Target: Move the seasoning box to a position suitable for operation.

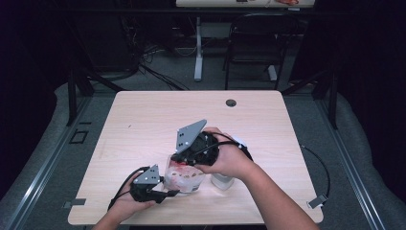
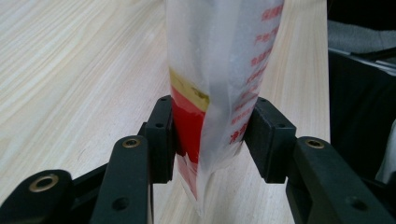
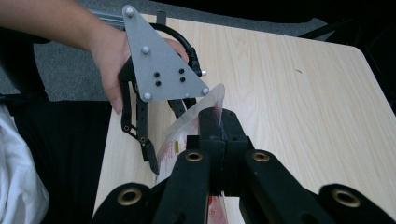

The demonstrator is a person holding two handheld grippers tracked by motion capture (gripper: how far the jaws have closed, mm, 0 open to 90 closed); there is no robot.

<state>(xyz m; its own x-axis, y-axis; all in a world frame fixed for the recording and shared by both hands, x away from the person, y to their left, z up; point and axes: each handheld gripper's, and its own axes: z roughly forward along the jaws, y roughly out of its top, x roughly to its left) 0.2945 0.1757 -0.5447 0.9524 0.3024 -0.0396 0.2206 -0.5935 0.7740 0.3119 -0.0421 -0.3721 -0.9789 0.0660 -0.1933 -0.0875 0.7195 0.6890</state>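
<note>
Clearly, the jaws of the left gripper (image 2: 210, 135) are pinching the lower edge of a clear plastic bag (image 2: 219, 70) with red print, one jaw on each face of it. The jaws of the right gripper (image 3: 219, 135) are pressed together on the upper edge of the same bag, which stands up thin between them. In the high view the bag (image 1: 184, 178) sits near the 6 o'clock edge of the desk (image 1: 143, 124), with the left gripper (image 1: 165, 191) at its 8 o'clock side and the right gripper (image 1: 184, 160) above it at 12 o'clock. Just beside the right hand (image 1: 230, 158), at 4 o'clock, stands a small white object (image 1: 221, 181).
</note>
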